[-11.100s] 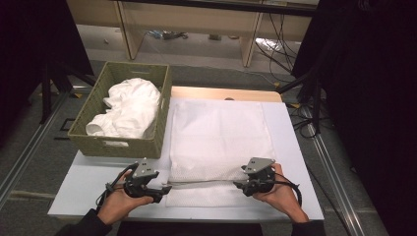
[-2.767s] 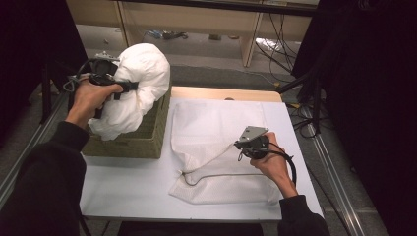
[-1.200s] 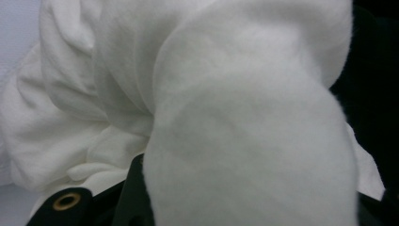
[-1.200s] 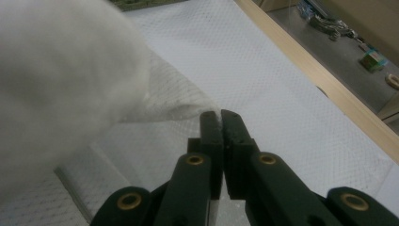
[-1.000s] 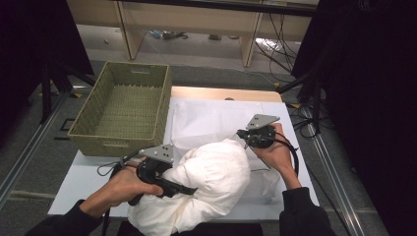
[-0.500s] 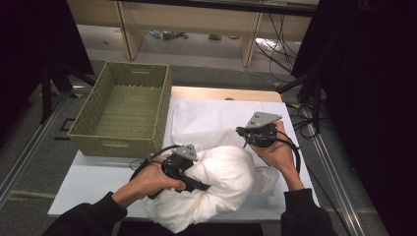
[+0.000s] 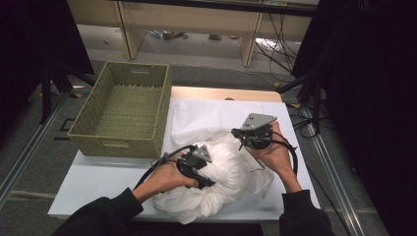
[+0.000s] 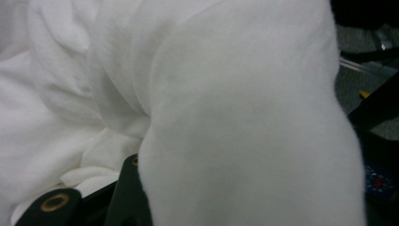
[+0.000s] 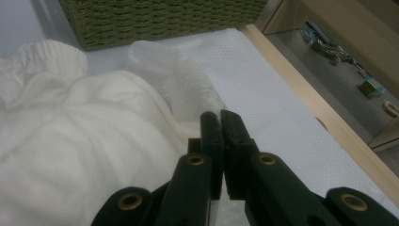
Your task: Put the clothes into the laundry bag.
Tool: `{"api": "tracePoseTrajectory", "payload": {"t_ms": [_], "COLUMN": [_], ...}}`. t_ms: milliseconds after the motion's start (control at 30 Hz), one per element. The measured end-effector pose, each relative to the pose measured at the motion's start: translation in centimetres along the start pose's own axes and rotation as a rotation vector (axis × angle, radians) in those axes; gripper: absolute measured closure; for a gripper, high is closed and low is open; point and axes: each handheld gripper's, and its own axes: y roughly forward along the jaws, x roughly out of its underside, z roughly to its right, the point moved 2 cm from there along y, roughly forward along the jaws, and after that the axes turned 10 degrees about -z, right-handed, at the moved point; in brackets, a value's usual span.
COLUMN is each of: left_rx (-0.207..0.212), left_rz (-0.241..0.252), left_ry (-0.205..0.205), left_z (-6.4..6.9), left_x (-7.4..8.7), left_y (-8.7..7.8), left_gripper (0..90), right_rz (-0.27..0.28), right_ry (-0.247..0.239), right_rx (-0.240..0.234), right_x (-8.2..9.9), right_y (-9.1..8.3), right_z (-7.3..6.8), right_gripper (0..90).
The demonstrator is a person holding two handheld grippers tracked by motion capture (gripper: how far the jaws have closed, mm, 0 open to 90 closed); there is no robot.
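White table [image 7: 98, 184] (wicker basket [image 7: 123, 110] on it); grey floor [image 7: 29, 162] around.

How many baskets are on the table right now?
1. The green woven basket stands empty at the table's far left corner, beside the white pillow.

High view: fixed above the person's side, looks forward and down over the whole counter [image 7: 98, 179]. Left gripper view: rides the left tongs [image 7: 209, 183], pressed right up against the white pillow [image 8: 244, 122]. Right gripper view: looks low along the right tongs [image 9: 221, 123] toward the basket [image 9: 160, 19]. All three views share the pillow; the high and right gripper views also share the basket.
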Motion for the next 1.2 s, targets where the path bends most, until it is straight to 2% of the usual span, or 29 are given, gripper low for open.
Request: {"api": "tracePoseTrajectory", "payload": {"t_ms": [33,100,133,167,200,233,267,300,367,433,467,500,533,567,600,633,700,733,767,833,867,900,933,967,1033,1067,1133,1167,1200], "left_rx": [-0.001,0.0,-0.016,-0.016,-0.054,-0.088,-0.088,-0.152,-0.17,-0.173,-0.158,-0.131,-0.11,-0.11,-0.104,-0.098,-0.107,-0.135,-0.154,-0.117,-0.098,-0.093,-0.092,-0.108,-0.128,-0.128,-0.157,-0.17,-0.169], "left_rz": [-0.007,0.008,0.026,0.026,0.054,0.074,0.074,0.102,0.139,0.129,0.124,0.114,0.091,0.091,0.061,0.095,0.103,0.111,0.097,0.092,0.116,0.164,0.166,0.127,0.134,0.134,0.175,0.185,0.181], "left_ry": [0.01,-0.023,-0.041,-0.041,-0.077,-0.081,-0.081,-0.114,-0.154,-0.162,-0.161,-0.186,-0.178,-0.178,-0.167,-0.208,-0.222,-0.216,-0.192,-0.201,-0.241,-0.294,-0.26,-0.21,-0.181,-0.181,-0.165,-0.14,-0.134], "left_z": [0.0,-0.3,-0.9,-0.9,-2.1,-2.7,-2.7,-3.5,-4.2,-4.3,-4.4,-4.3,-4.4,-4.4,-4.6,-4.5,-4.9,-5.1,-5.2,-5.4,-5.3,-5.0,-4.9,-4.9,-4.4,-4.4,-3.9,-3.7,-3.6], "left_x": [-0.2,-0.6,-0.8,-0.8,-1.1,-1.2,-1.2,-1.3,-1.5,-1.6,-1.8,-2.0,-2.2,-2.2,-2.8,-3.2,-3.8,-4.0,-4.0,-3.9,-3.9,-3.9,-3.7,-3.4,-3.1,-3.1,-2.5,-2.2,-1.7], "left_y": [0.2,0.3,-0.1,-0.1,-0.9,-1.5,-1.5,-2.3,-3.0,-2.4,-1.7,-1.0,-0.1,-0.1,1.6,2.4,3.2,3.6,3.8,4.2,4.4,4.7,4.4,3.8,2.7,2.7,0.8,0.0,-0.7], "left_gripper": [58.0,58.6,59.0,59.7,59.8,60.0,60.5,60.7,60.8,60.1,59.4,58.8,58.6,58.2,57.6,57.1,55.2,53.6,52.5,48.3,44.6,41.4,38.3,32.5,23.4,22.6,21.4,20.0,18.6], "right_rz": [0.002,0.005,0.007,0.012,0.008,0.017,0.017,0.017,0.021,0.03,0.018,0.021,0.018,0.02,0.022,0.018,0.021,0.016,0.009,0.002,-0.003,-0.012,-0.021,-0.021,-0.031,-0.031,-0.029,-0.033,-0.026], "right_ry": [-0.015,-0.012,-0.017,-0.018,-0.008,-0.014,-0.018,-0.016,-0.007,-0.03,-0.011,-0.021,-0.02,-0.031,-0.039,-0.036,-0.044,-0.051,-0.05,-0.052,-0.053,-0.052,-0.047,-0.046,-0.028,-0.028,-0.031,-0.014,-0.027], "right_rx": [-0.005,-0.009,-0.006,-0.004,-0.01,-0.009,-0.008,-0.007,-0.012,-0.006,-0.005,-0.006,-0.012,-0.009,-0.013,-0.022,-0.018,-0.014,-0.007,-0.018,-0.011,-0.013,-0.012,-0.013,-0.015,-0.015,-0.011,-0.013,-0.007], "right_x": [-0.1,-0.2,-0.2,-0.3,-0.3,-0.3,-0.3,-0.4,-0.5,-0.7,-0.8,-0.8,-0.9,-0.9,-1.0,-1.0,-1.0,-1.0,-0.8,-0.3,0.0,0.3,0.6,0.8,1.2,1.2,1.4,1.5,1.4], "right_y": [0.0,-0.2,-0.3,-0.5,-0.7,-0.8,-1.0,-1.0,-1.1,-1.1,-1.2,-1.2,-1.2,-1.1,-1.2,-1.3,-1.5,-1.6,-1.7,-1.8,-1.7,-1.7,-1.5,-1.4,-1.3,-1.3,-1.3,-1.4,-1.4], "right_z": [0.0,-0.2,-0.2,-0.2,-0.3,-0.3,-0.3,-0.4,-0.6,-0.6,-0.8,-0.8,-0.9,-1.0,-1.1,-1.2,-1.4,-1.4,-1.6,-1.7,-1.7,-1.7,-1.6,-1.5,-1.5,-1.5,-1.3,-1.3,-1.2], "right_gripper": [89.7,89.7,89.7,89.7,89.7,89.7,89.7,89.7,89.8,89.8,89.8,89.8,89.8,89.8,89.9,89.8,89.8,89.9,89.9,89.8,89.9,89.8,89.8,89.8,89.8,89.8,89.8,89.8,89.8]}}
